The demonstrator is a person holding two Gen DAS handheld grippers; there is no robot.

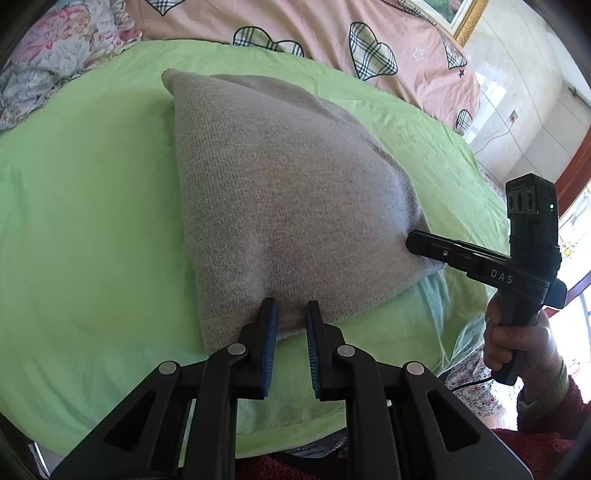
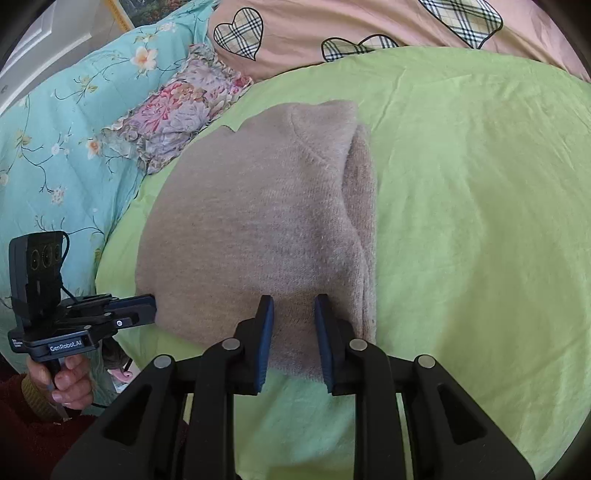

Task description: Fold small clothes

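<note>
A folded beige-grey knit garment (image 1: pixel 280 206) lies on a green sheet (image 1: pixel 92 206); it also shows in the right wrist view (image 2: pixel 258 240). My left gripper (image 1: pixel 291 308) is open, its blue-padded fingers resting over the garment's near edge with a gap between them. My right gripper (image 2: pixel 293 304) is open too, its fingers over the garment's near edge by the folded side. From the left wrist view the right gripper (image 1: pixel 413 242) touches the garment's right corner. From the right wrist view the left gripper (image 2: pixel 149 306) touches its left edge.
A pink quilt with plaid hearts (image 1: pixel 332 33) lies behind the green sheet. A floral pillow (image 2: pixel 184 107) and a turquoise floral quilt (image 2: pixel 55 140) lie to the left. The bed edge and a tiled floor (image 1: pixel 524 110) are to the right.
</note>
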